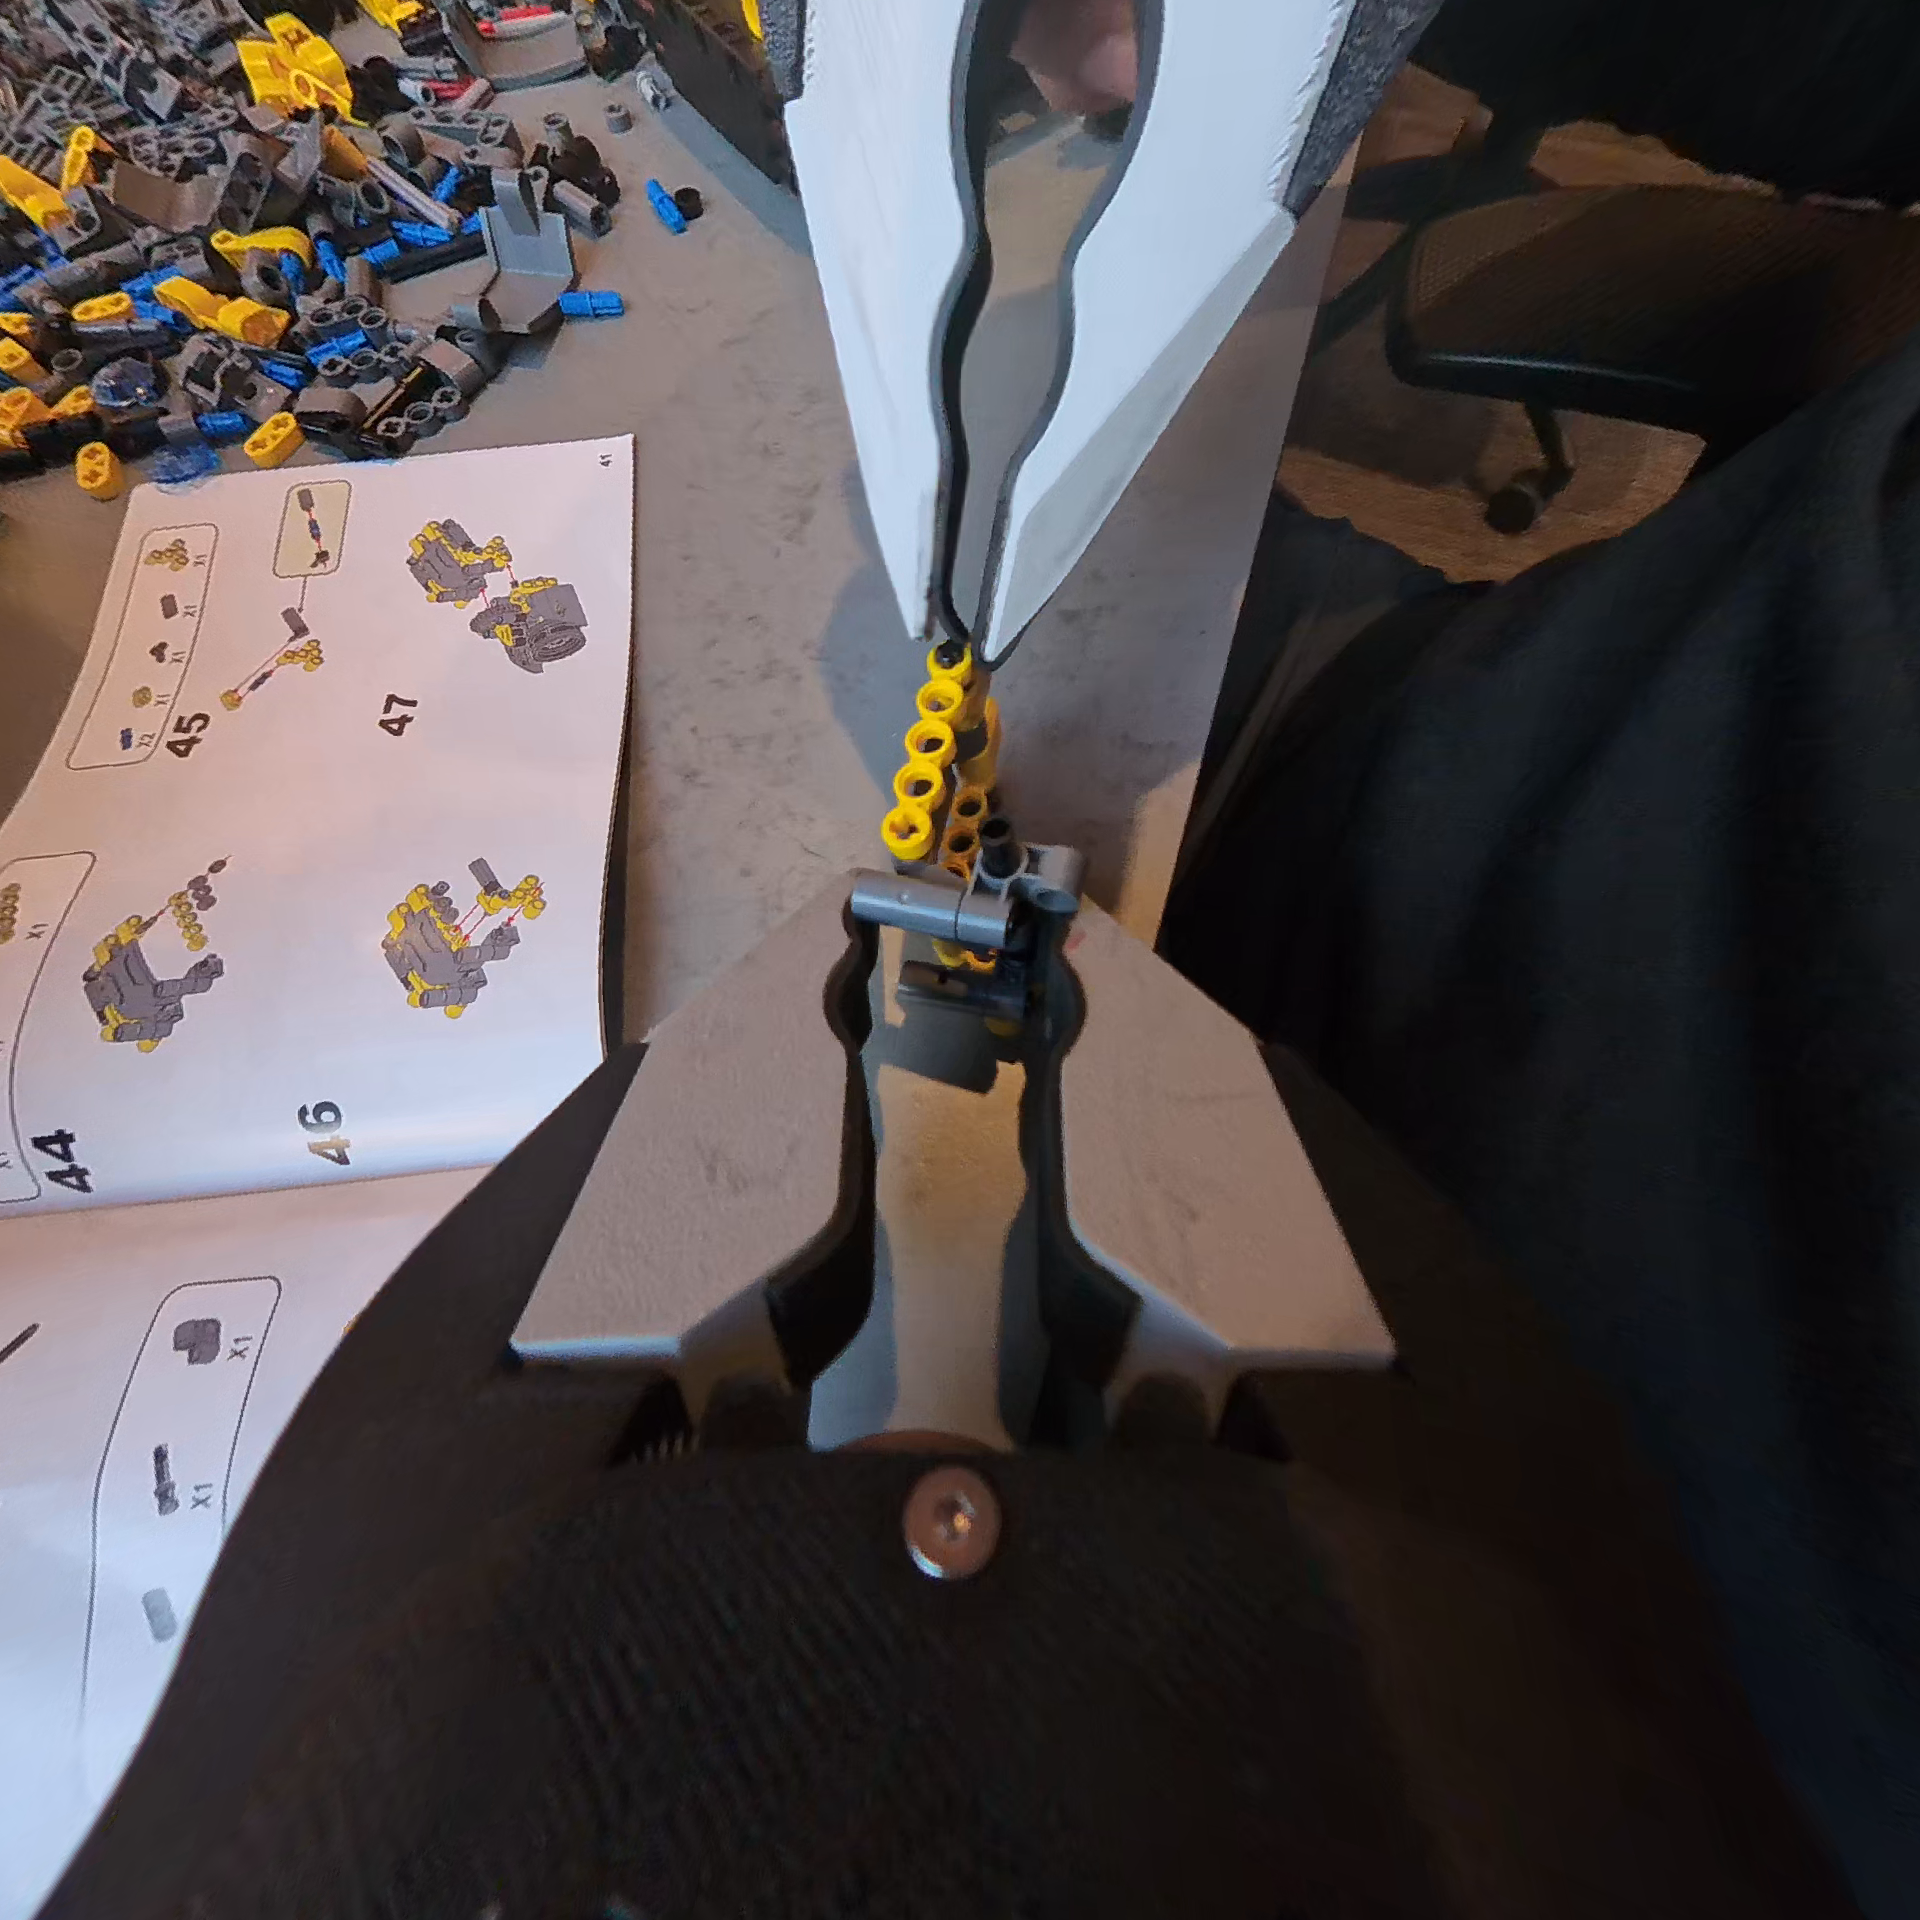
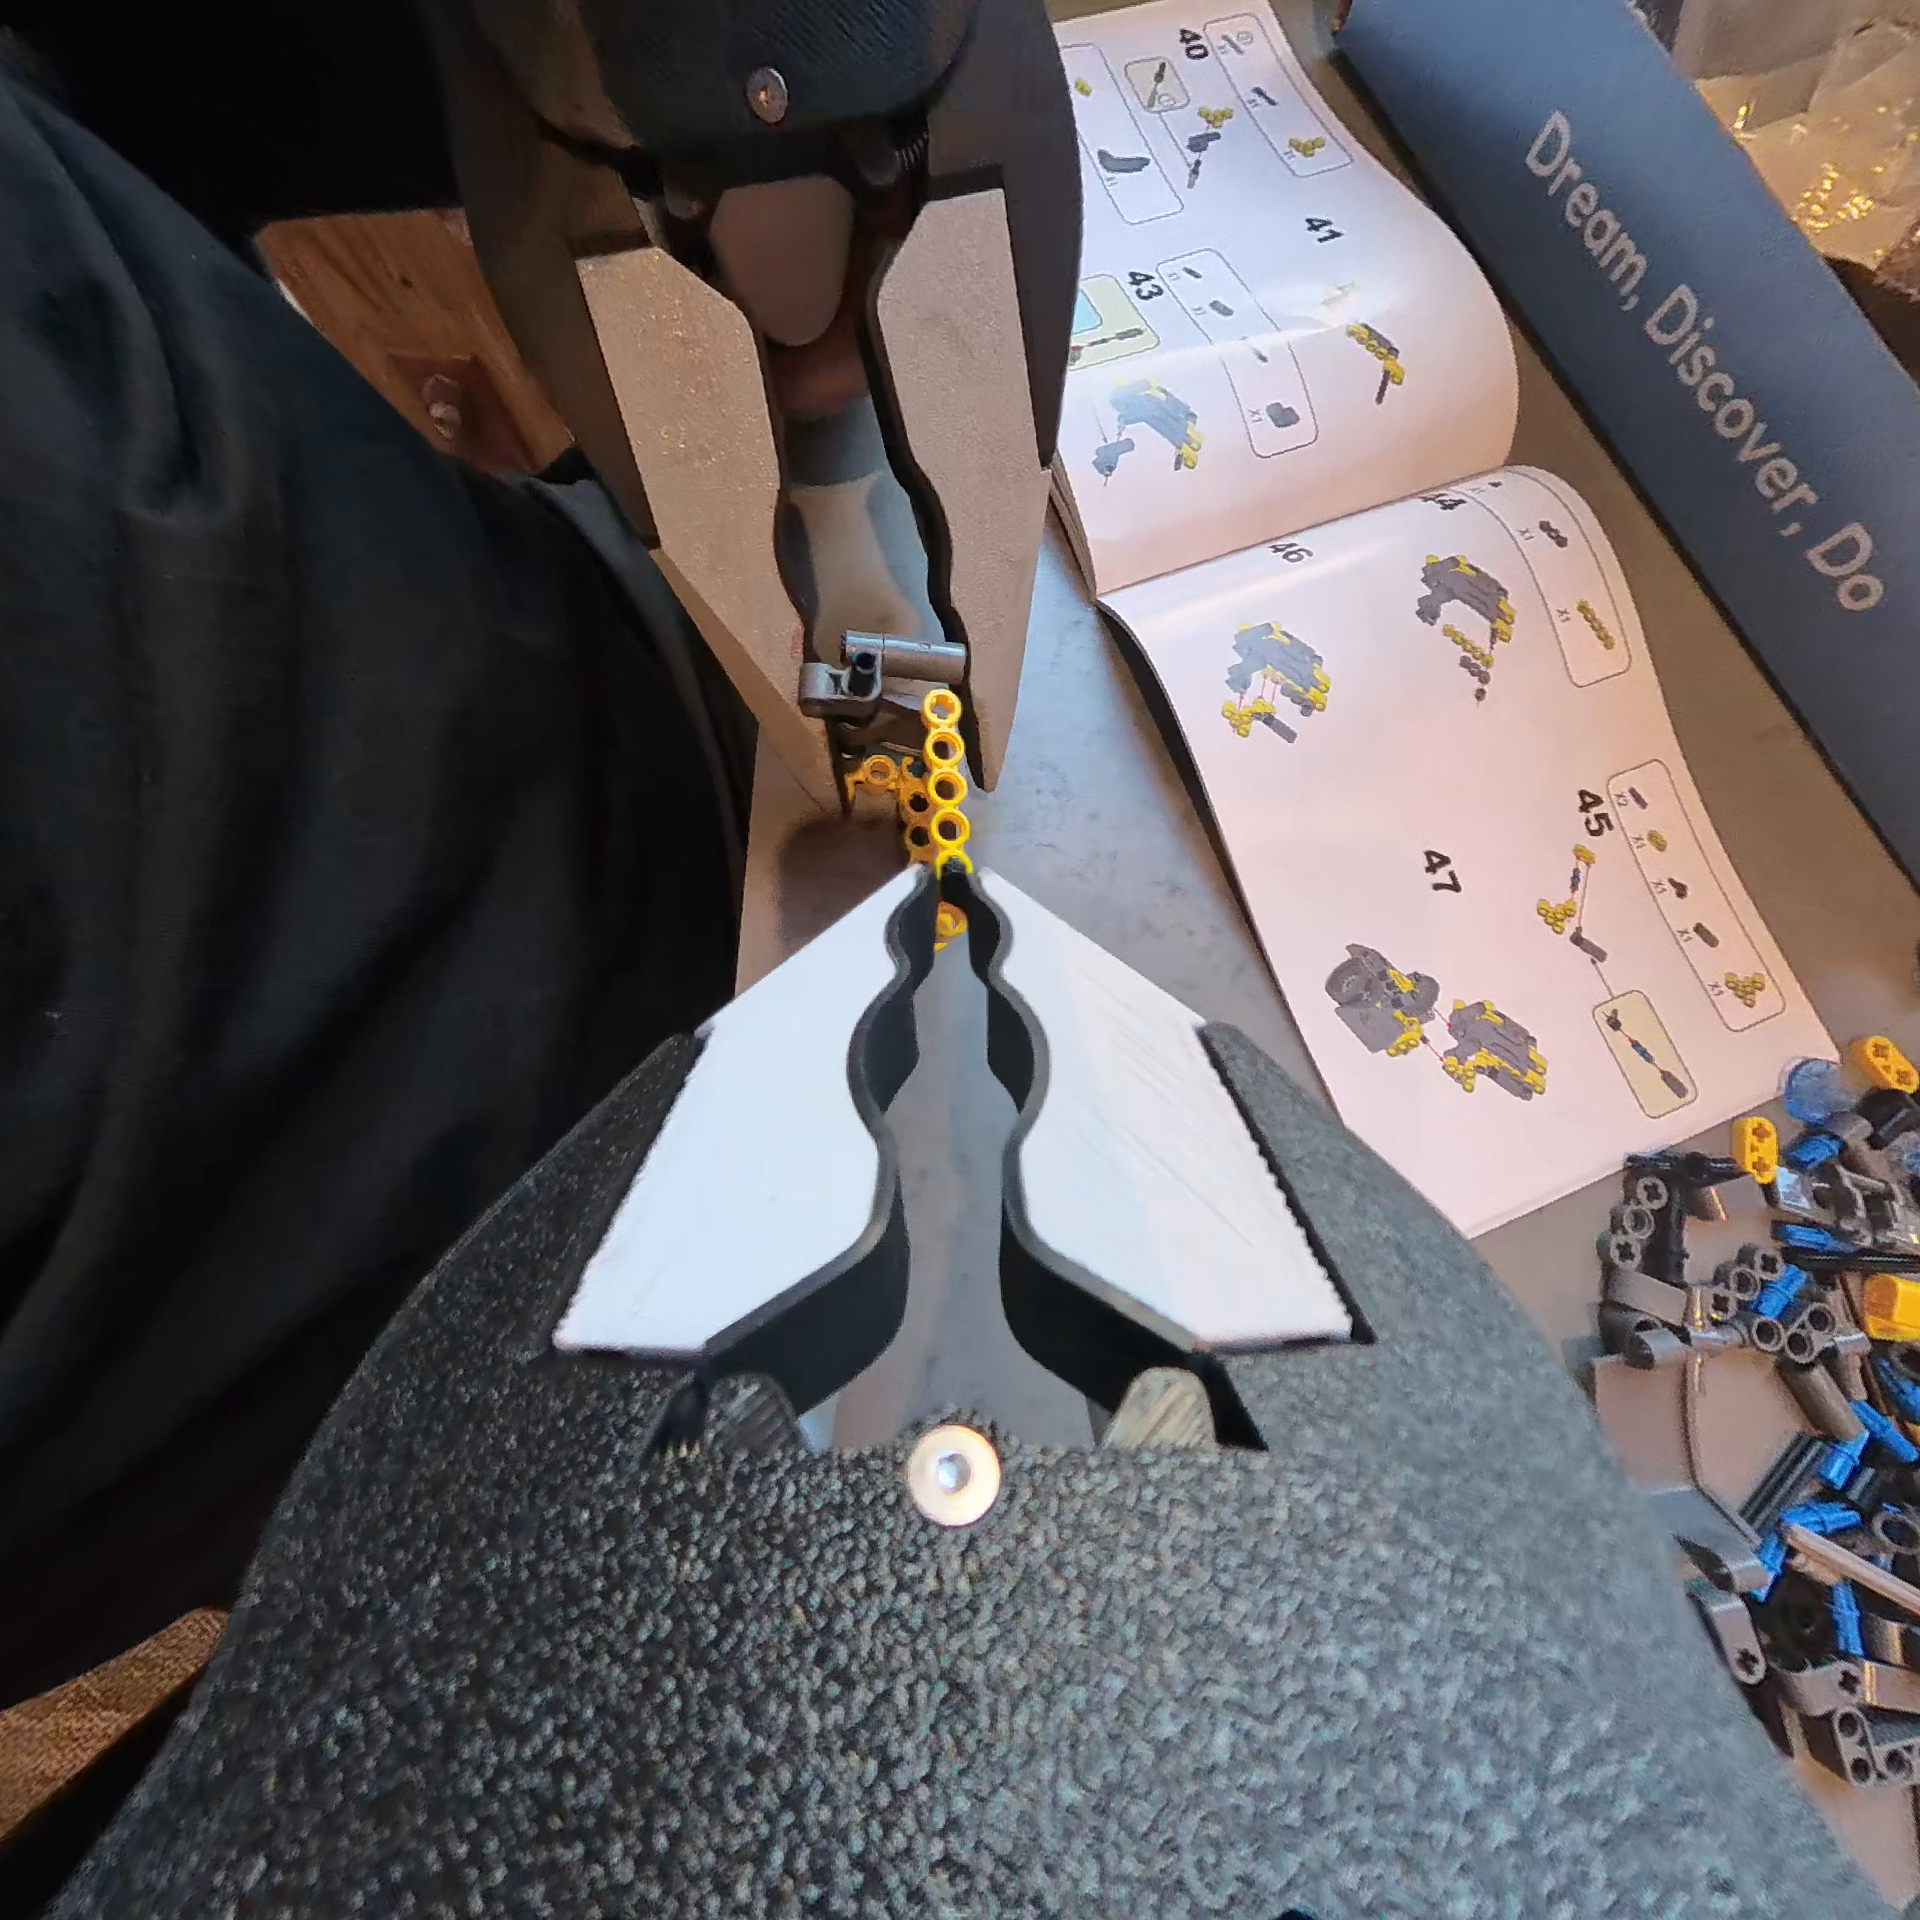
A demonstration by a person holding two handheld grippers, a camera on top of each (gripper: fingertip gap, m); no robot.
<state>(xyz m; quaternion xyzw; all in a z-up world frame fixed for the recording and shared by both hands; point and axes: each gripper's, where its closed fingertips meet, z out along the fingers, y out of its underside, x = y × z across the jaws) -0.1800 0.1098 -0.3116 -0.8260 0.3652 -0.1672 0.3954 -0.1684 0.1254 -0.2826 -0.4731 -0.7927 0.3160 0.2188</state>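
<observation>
My left gripper is shut on a small grey and yellow brick assembly and holds it above the grey table. A yellow beam with several holes sticks out of the assembly, away from me. My right gripper, with white fingers, comes in from the far side and is shut on that beam's far end, where a black pin sits. In the right wrist view my right gripper pinches the yellow beam. Beyond it, the left gripper clamps the grey assembly.
An open instruction booklet lies on the table and shows in the right wrist view. A pile of loose grey, blue, yellow and black parts lies beyond it. A dark box stands behind. A person in dark clothing is at the table's edge. Tip to tip, the grippers are about 4 cm apart.
</observation>
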